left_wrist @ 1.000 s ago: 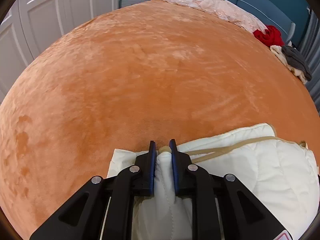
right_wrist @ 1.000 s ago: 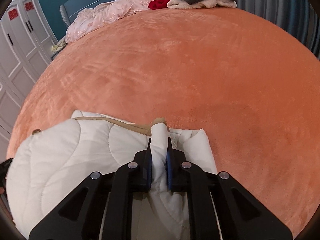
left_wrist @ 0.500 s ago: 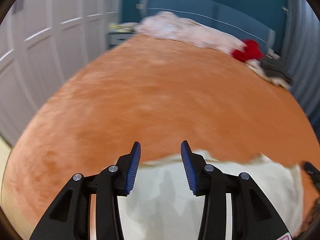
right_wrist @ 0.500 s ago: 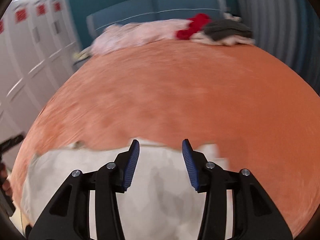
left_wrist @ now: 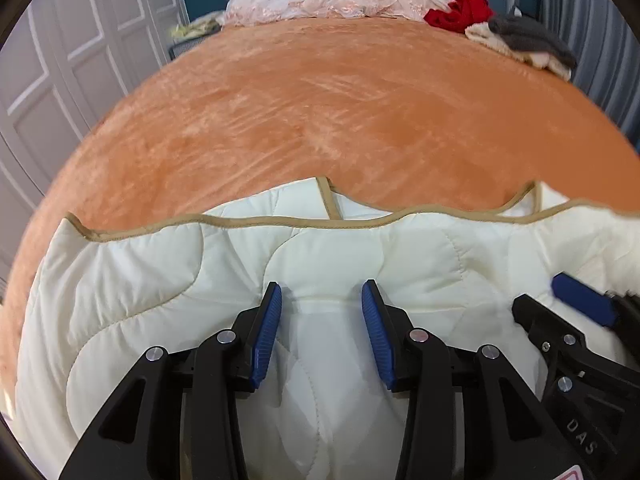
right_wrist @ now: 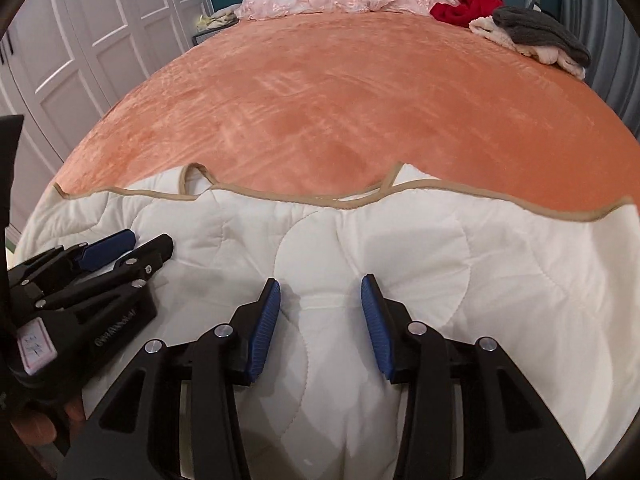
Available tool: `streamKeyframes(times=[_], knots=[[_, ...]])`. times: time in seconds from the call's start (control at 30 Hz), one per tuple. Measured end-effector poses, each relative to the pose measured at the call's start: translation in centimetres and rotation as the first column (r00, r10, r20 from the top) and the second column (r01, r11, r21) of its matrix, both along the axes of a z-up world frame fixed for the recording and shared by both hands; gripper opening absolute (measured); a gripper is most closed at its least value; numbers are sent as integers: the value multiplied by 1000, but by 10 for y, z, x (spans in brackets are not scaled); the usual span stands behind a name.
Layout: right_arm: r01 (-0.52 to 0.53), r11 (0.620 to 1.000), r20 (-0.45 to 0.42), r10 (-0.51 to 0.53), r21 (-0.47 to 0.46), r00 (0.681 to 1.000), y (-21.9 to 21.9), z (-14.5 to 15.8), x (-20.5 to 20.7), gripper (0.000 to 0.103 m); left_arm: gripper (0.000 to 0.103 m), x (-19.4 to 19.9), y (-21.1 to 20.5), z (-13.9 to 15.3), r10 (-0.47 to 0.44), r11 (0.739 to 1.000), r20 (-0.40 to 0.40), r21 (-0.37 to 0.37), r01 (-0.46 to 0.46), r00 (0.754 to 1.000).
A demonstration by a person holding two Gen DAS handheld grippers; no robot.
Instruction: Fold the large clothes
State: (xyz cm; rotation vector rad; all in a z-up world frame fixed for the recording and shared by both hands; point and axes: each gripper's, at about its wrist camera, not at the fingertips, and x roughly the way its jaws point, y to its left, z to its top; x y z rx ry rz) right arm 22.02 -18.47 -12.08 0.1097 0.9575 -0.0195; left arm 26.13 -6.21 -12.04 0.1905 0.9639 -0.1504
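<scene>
**Both claws released above the folded quilt**

The left claw (left_wrist: 321,300) stands with its jaws apart and nothing between the blue pads; a second ago it pinched a bunched ridge of the white quilt (left_wrist: 160,280). The right claw (right_wrist: 321,294) has likewise let go: its jaws spread a moment ago and are now drawing slightly inward, with only flat fabric beneath them. Both hover side by side over the quilt, which lies at the near edge of the orange bed (left_wrist: 340,100), its tan trim (left_wrist: 240,221) running along the far border over a second layer. This release suggests one fold is laid down; a further fold probably remains. Other clothes (right_wrist: 532,32) sit well apart by the headboard.
</scene>
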Motion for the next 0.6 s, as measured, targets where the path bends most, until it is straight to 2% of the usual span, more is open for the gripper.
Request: streamKeyframes(times=[0.1,0.3,0.6], knots=[[-1,1000,16,1,-14,1000,2,-5,0,41,42,5,-5,-5,3,999,14,43,-3,1000],[0,999,28,-1,49,1000,-7,-9,-1,41,42,5,-10,-9,9,997,28,80,-11,1000],[-5,997,37,3,77,999,-9,-11,1,42,42,5,-14,-11,12,995,35,103,-15,999]])
